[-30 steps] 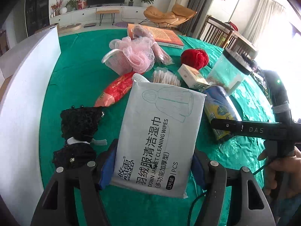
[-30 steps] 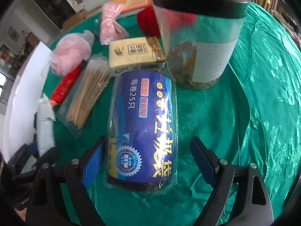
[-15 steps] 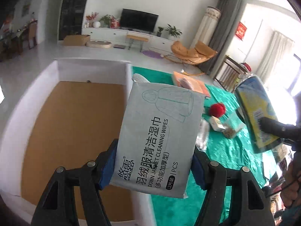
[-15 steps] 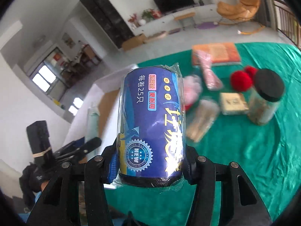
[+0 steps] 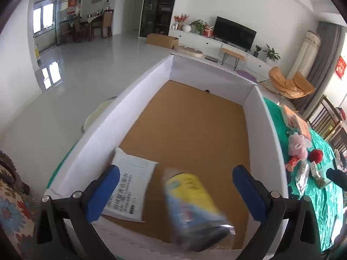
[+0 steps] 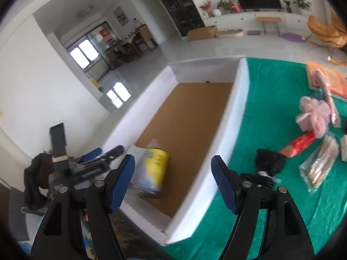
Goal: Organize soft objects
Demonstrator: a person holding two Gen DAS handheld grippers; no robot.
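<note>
Left gripper: fingers just spread wide, released, above the box's near end.
White wipes packet: flat on the brown floor of the white-walled cardboard box, near-left corner.
Blue-and-yellow plastic bag roll: blurred, just right of the packet.
Right gripper: fingers just reopened, released, nothing between them.
Green tabletop: right of the box.

From my remote seat I saw a bright living room: pale glossy floor, white walls, a dark television on a long white cabinet, an orange lounge chair and sunlit windows.
</note>
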